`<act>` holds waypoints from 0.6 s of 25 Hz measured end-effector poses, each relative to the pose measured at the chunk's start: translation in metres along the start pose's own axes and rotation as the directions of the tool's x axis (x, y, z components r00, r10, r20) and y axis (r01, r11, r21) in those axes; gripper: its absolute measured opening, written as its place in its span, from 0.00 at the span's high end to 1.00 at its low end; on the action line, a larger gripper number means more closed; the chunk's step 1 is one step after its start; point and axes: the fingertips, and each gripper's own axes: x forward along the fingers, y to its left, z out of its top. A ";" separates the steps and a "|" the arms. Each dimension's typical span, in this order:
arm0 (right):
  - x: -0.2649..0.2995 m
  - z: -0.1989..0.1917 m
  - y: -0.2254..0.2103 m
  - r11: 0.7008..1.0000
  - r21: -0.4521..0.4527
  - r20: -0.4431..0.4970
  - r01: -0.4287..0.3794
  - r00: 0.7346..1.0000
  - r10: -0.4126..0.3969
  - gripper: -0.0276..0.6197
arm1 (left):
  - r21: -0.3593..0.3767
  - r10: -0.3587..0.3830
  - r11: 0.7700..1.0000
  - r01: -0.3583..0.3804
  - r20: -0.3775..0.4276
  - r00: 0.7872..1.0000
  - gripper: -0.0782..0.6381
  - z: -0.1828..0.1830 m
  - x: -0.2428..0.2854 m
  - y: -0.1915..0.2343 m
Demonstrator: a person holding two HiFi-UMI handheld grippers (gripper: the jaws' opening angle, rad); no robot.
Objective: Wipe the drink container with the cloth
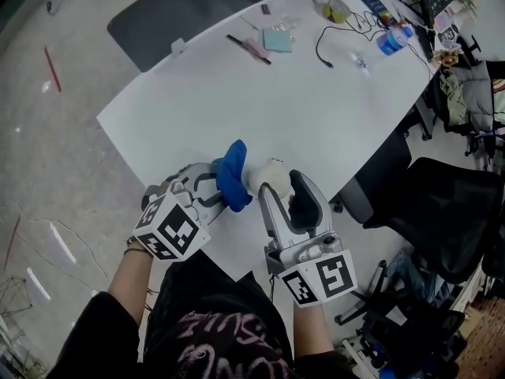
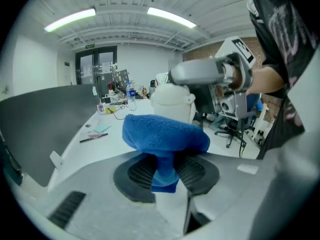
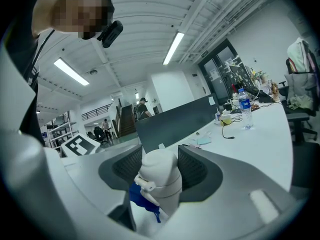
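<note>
A white drink container (image 1: 267, 174) with a domed lid is held above the near edge of the white table (image 1: 300, 109). My right gripper (image 1: 278, 186) is shut on the container (image 3: 160, 180), one pad on each side of its body. A blue cloth (image 1: 233, 175) is pinched in my left gripper (image 1: 218, 186), which is shut on it. The cloth (image 2: 165, 136) bulges over the jaws and presses against the container's (image 2: 172, 99) left side. In the right gripper view a bit of the cloth (image 3: 142, 199) shows beside the container's base.
At the table's far end lie a pen (image 1: 248, 48), a teal pad (image 1: 277, 39), a black cable (image 1: 325, 47) and a water bottle (image 1: 392, 41). A black office chair (image 1: 442, 212) stands right of the table. A dark partition (image 1: 189, 6) runs along the far side.
</note>
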 end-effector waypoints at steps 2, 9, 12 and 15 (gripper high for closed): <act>-0.001 0.000 0.000 1.000 0.002 0.002 -0.003 1.000 0.003 0.61 | 0.010 0.010 1.000 -0.011 0.041 0.999 0.75 0.018 -0.013 0.001; 0.000 0.001 0.001 1.000 0.005 0.007 -0.007 1.000 0.007 0.61 | 0.121 -0.008 0.993 0.000 0.062 0.998 0.75 0.048 -0.020 -0.010; 0.000 0.001 0.001 1.000 0.005 0.006 -0.008 1.000 0.008 0.61 | 0.110 -0.007 0.994 0.000 0.066 0.998 0.75 0.048 -0.018 -0.010; 0.000 0.001 0.001 1.000 0.004 0.005 -0.006 1.000 0.006 0.61 | 0.114 -0.010 0.994 0.003 0.054 0.998 0.75 0.043 -0.016 -0.010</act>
